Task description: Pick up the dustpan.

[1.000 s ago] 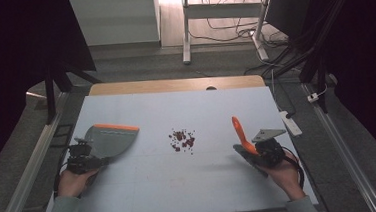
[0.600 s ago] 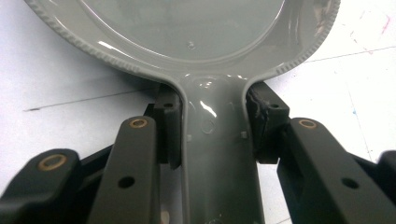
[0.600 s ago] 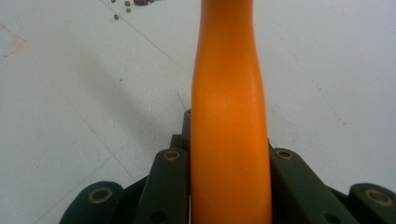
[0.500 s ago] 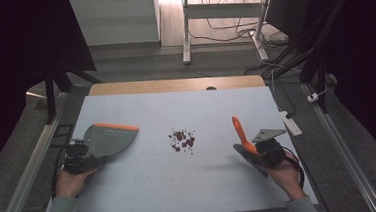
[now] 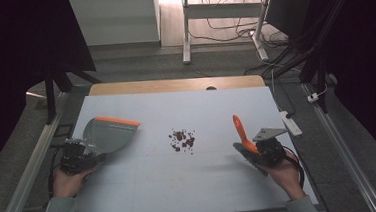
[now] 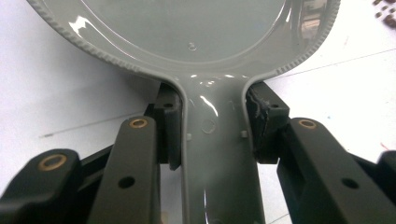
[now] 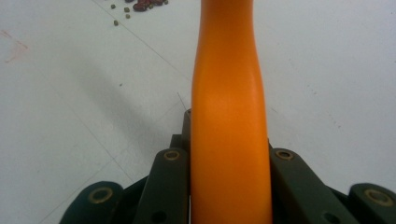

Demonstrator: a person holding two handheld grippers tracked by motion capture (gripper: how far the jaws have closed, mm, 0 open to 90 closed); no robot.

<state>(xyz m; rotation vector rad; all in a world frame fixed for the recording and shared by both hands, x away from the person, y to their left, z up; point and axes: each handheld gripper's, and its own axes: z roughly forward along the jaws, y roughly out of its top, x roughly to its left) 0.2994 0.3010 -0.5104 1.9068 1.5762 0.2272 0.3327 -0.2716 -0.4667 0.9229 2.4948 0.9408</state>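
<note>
Right now I am getting ready to sweep. My left gripper [image 5: 79,154] holds the grey dustpan [image 5: 109,135] by its handle, and its black fingers [image 6: 168,122] press on both sides of that handle. The pan lies flat on the white table [image 5: 146,189], and its orange lip [image 5: 117,121] faces the little mess.

My right gripper [image 5: 264,151] holds the brush by its orange handle [image 5: 241,131]. Its jaws squeeze the handle tight from both sides, as the right gripper view shows [image 7: 229,140]. The handle sticks up and leans toward the middle of the table. I think the dark head of the brush rests on the table just beside that gripper, but it is hard to see.

The pile of small dark crumbs [image 5: 182,139] sits in the middle, between my two tools and apart from both. Nothing touches it yet.

So I think the sweeping has not begun. Next I should slide the pan lip close to the crumbs on one side. Then I should bring the brush to the other side and push them gently in. I must go slowly, or the bits may scatter.
</note>
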